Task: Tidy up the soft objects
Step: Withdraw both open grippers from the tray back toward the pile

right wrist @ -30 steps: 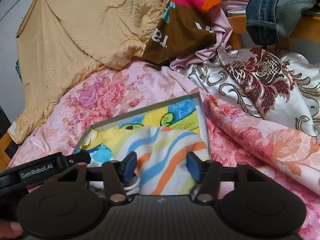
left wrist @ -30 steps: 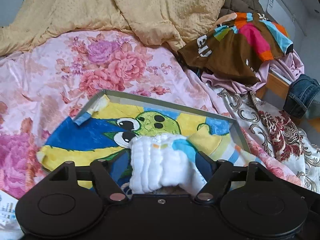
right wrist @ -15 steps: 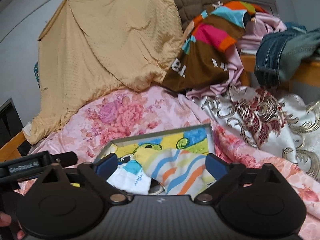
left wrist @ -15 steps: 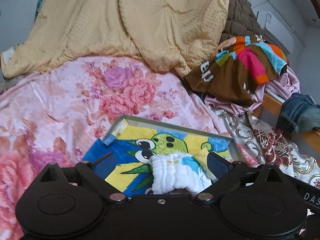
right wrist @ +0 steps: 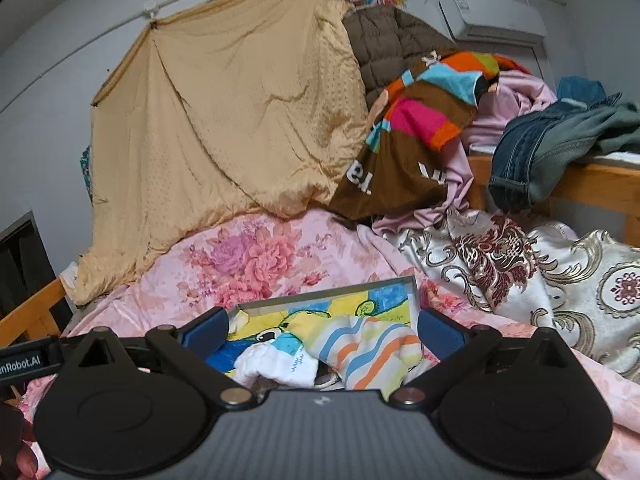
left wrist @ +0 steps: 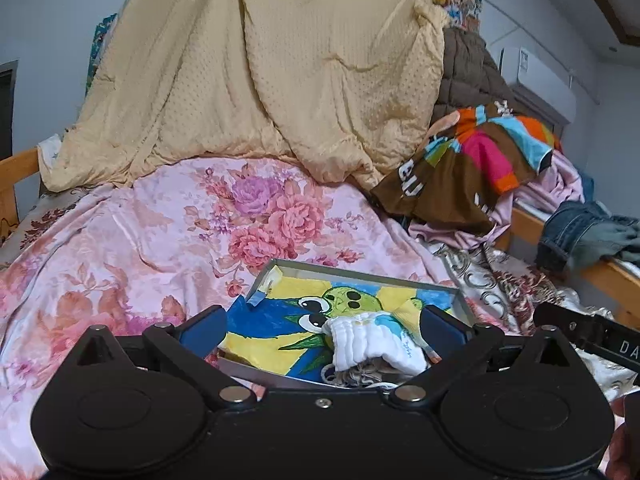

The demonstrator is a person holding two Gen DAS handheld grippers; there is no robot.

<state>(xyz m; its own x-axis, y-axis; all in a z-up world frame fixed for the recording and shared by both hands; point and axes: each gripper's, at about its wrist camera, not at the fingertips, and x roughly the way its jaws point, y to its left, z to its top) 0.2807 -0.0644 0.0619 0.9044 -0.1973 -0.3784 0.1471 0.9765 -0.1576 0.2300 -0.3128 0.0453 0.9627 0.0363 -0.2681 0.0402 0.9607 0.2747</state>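
Note:
A shallow metal-rimmed tray with a green cartoon frog picture lies on the pink floral bedspread. A white ribbed sock rests in its near end. In the right wrist view the same tray holds the white sock and a striped sock side by side. My left gripper hovers over the white sock. Its jaws are opening, and the pads stand well clear of it. My right gripper hangs above the striped sock, jaws also opening, touching nothing.
A beige quilt hangs at the back. A brown multicoloured shirt, pink cloth and jeans pile up at the right by a wooden rail. A brocade cloth lies right of the tray.
Both grippers let go of their socks, spread their jaws wide and drew back and upward. The white and striped socks stayed lying in the tray.

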